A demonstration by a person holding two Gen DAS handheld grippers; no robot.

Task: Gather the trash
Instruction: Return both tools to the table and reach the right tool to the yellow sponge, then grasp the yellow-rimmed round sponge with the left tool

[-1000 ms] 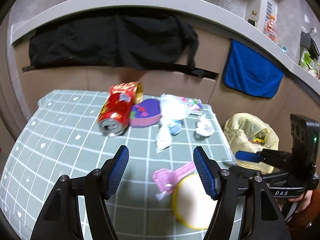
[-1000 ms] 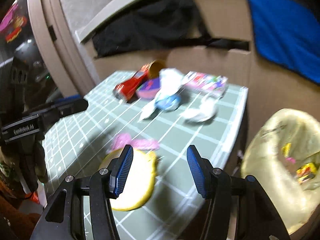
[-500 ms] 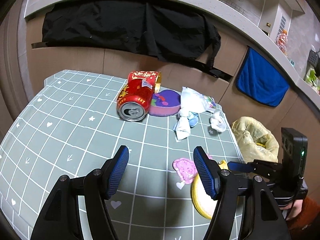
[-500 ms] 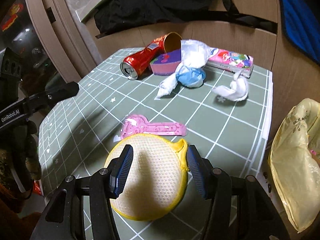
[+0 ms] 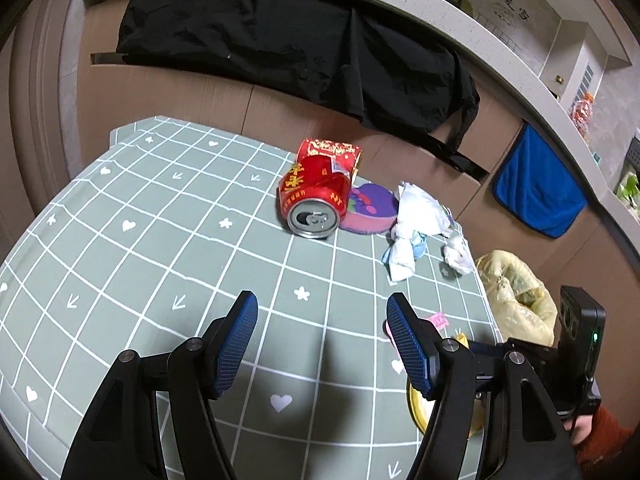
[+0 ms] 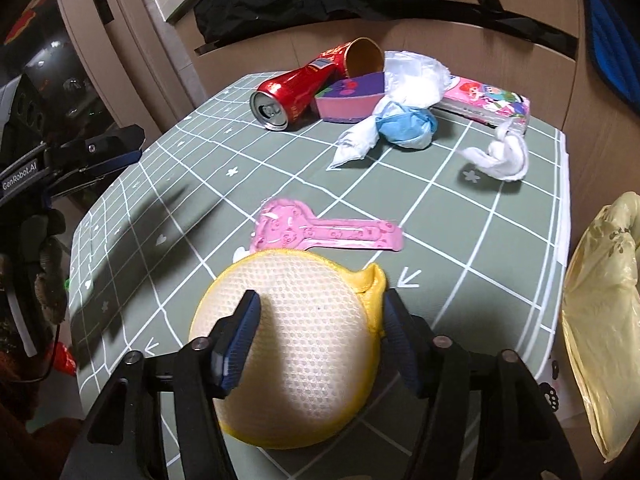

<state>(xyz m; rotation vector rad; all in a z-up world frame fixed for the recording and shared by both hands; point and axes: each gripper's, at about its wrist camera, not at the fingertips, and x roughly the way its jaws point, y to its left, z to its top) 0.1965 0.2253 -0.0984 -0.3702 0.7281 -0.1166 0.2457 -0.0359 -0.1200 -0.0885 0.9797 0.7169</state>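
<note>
My right gripper [image 6: 320, 340] is open, its jaws on either side of a round yellow mesh sponge [image 6: 304, 344] lying on the green grid tablecloth [image 6: 460, 216]. A pink plastic piece [image 6: 324, 232] lies just beyond the sponge. Farther back lie a red can [image 6: 294, 94], a red paper cup [image 6: 356, 56], a purple-pink sponge [image 6: 352, 96], white and blue wrappers [image 6: 400, 120], a tissue pack [image 6: 488, 104] and a crumpled white tissue [image 6: 500, 156]. My left gripper [image 5: 320, 344] is open and empty above the cloth, well short of the can [image 5: 314, 200].
A yellow trash bag [image 6: 600, 320] hangs open past the table's right edge; it also shows in the left wrist view [image 5: 516, 296]. A cardboard wall with a black cloth [image 5: 300, 48] and a blue cloth [image 5: 536, 196] stands behind the table.
My right gripper has moved forward and down until its jaws flank the yellow sponge. My left gripper has swung left, away from the sponge and the pink piece.
</note>
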